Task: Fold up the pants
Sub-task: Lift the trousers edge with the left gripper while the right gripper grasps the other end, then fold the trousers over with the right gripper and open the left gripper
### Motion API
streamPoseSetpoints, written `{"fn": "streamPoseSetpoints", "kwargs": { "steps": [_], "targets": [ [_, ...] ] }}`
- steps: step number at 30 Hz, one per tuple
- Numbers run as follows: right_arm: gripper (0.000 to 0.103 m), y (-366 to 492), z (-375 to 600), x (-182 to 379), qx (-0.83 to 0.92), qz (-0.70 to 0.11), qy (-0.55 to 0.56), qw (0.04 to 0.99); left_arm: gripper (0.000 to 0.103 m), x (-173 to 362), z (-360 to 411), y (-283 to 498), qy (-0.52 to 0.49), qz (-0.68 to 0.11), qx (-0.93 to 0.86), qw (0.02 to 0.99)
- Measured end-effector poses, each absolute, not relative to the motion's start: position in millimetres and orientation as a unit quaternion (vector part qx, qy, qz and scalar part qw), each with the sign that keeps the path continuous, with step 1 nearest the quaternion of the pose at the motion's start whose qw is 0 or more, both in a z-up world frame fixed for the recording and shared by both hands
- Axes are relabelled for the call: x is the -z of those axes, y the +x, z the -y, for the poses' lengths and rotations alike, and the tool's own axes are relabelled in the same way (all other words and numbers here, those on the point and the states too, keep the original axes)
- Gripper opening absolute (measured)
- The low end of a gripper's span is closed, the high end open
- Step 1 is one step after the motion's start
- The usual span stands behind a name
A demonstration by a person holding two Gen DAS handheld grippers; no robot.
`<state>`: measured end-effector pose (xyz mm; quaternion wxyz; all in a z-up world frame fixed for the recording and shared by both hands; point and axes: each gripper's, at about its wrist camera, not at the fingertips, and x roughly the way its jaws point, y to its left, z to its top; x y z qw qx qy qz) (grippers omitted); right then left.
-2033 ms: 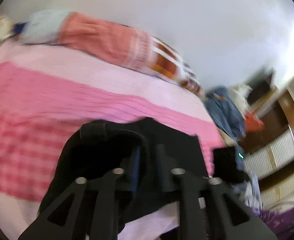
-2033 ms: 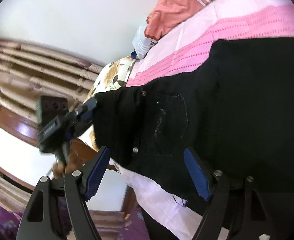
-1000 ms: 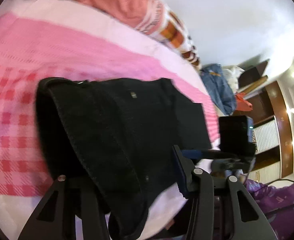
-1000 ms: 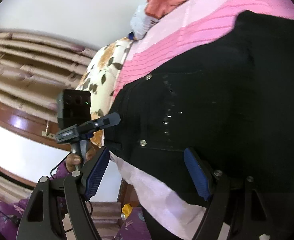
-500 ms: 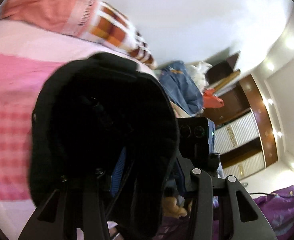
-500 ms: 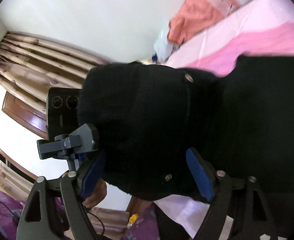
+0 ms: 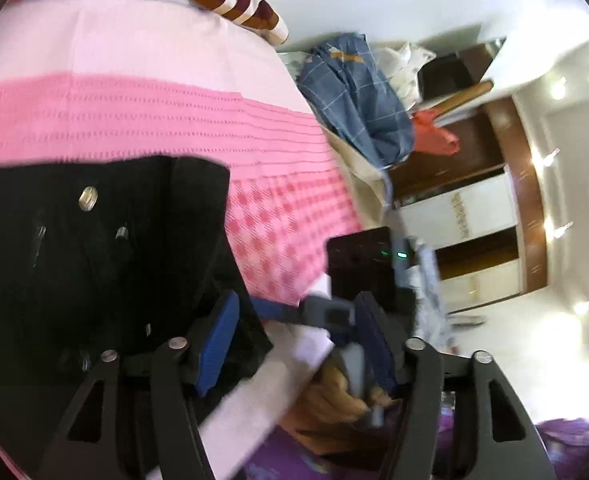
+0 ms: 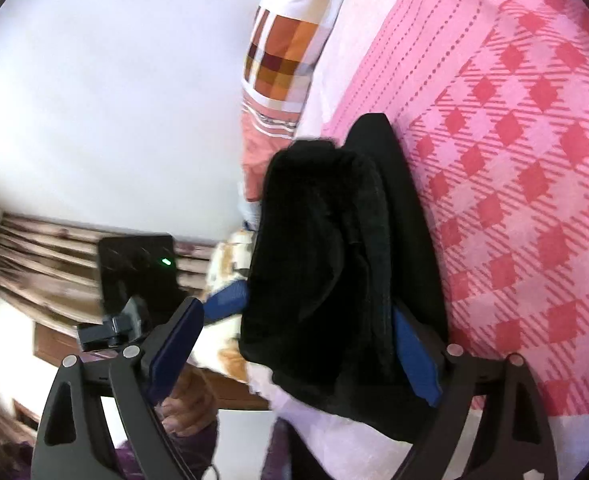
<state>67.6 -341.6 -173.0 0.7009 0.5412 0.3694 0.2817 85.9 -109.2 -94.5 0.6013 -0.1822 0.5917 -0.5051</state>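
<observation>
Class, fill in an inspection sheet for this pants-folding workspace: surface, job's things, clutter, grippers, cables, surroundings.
Surface: pink checked bedspread.
Job's things: black denim pants, bunched near the bed's edge.
Clutter: orange-checked pillow; blue checked cloth heap.
Grippers: left hand-held gripper open beside the pants; right hand-held gripper open, pants between its fingers.
Cables: nothing seen.
Surroundings: white wall; brown-framed wardrobe; brown curtains.

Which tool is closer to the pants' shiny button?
Left. The button lies just ahead of the left tool, whose pads sit off the pants' edge. The right tool straddles the folded bundle; no button shows there.
</observation>
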Motion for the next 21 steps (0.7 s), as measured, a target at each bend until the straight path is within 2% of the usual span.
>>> {"fn": "streamPoseSetpoints", "kwargs": {
  "steps": [3, 5, 9, 12, 13, 14, 16, 21],
  "targets": [
    [0.092, 74, 345, 175, -0.294, -0.367, 0.546, 0.693, 0.063, 75, 86, 84, -0.204, -0.562, 0.502, 0.624],
    [0.094, 77, 347, 175, -0.298, -0.371, 0.541, 0.694, 0.077, 63, 67, 81, -0.199, -0.539, 0.483, 0.661],
    [0.095, 78, 336, 167, -0.291, -0.402, 0.492, 0.715, 0.078, 62, 42, 70, -0.121, -0.518, 0.418, 0.737],
    [0.096, 80, 320, 158, -0.275, -0.436, 0.433, 0.739, 0.078, 83, 25, 63, -0.123, -0.526, 0.395, 0.743],
    [0.092, 79, 315, 155, -0.271, -0.438, 0.422, 0.746, 0.078, 92, 22, 61, -0.124, -0.534, 0.389, 0.74],
    [0.066, 78, 311, 153, -0.265, -0.442, 0.404, 0.756, 0.078, 100, 18, 58, -0.122, -0.544, 0.38, 0.738],
    [0.026, 79, 304, 156, -0.242, -0.471, 0.367, 0.765, 0.078, 112, 18, 56, -0.117, -0.555, 0.368, 0.737],
    [0.023, 72, 315, 152, -0.248, -0.455, 0.412, 0.75, 0.078, 118, 10, 46, -0.101, -0.554, 0.366, 0.741]
  ]
}}
